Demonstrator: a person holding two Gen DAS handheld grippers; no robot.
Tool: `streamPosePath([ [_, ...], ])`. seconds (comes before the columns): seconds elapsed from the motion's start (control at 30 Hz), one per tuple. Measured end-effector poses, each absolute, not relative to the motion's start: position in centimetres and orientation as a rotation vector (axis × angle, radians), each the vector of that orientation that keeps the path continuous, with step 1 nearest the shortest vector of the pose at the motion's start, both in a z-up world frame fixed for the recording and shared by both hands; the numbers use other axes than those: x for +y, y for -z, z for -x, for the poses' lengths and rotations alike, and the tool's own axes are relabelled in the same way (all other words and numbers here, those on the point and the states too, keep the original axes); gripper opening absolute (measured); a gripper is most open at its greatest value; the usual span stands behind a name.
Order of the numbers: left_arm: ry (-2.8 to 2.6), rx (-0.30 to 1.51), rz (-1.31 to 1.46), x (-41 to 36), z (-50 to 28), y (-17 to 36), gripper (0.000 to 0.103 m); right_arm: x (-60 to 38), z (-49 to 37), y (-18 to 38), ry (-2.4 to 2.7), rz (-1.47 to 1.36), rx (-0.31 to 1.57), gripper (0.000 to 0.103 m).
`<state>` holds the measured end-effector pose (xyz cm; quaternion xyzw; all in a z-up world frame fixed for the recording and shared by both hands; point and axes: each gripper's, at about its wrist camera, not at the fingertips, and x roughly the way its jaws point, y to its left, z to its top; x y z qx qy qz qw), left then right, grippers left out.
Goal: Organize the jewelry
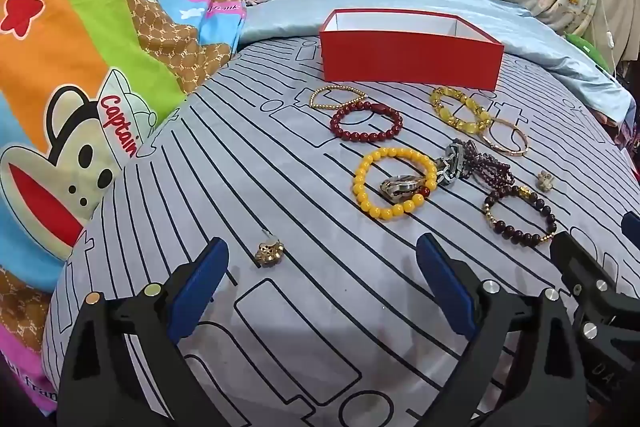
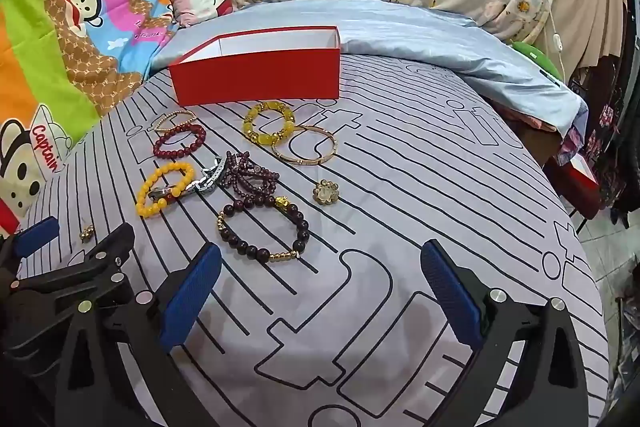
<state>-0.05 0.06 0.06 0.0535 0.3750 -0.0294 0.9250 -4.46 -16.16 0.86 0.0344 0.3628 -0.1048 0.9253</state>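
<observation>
**Both grippers spread, jewelry loose on the bed**

Left wrist view: your left gripper hangs with fingers spread wide, nothing between them. The red box sits open-topped at the far edge of the striped sheet, long axis running left to right. In front of it lie the yellow bead bracelet, red bead bracelet and a small gold earring just past your left finger.

Right wrist view: your right gripper is likewise spread and empty. Here the box's long axis slants up to the right. The dark bead bracelet lies nearest. This view alone shows the flower brooch face-on, and the floor at right.
</observation>
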Motion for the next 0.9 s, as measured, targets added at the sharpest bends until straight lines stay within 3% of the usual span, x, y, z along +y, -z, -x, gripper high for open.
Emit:
streamPosePath([
  [0.9,0.055,0.759,-0.109,-0.17,0.58,-0.42,0.09,-16.37,4.93,-1.12,0.236,-0.074,0.744,0.096],
])
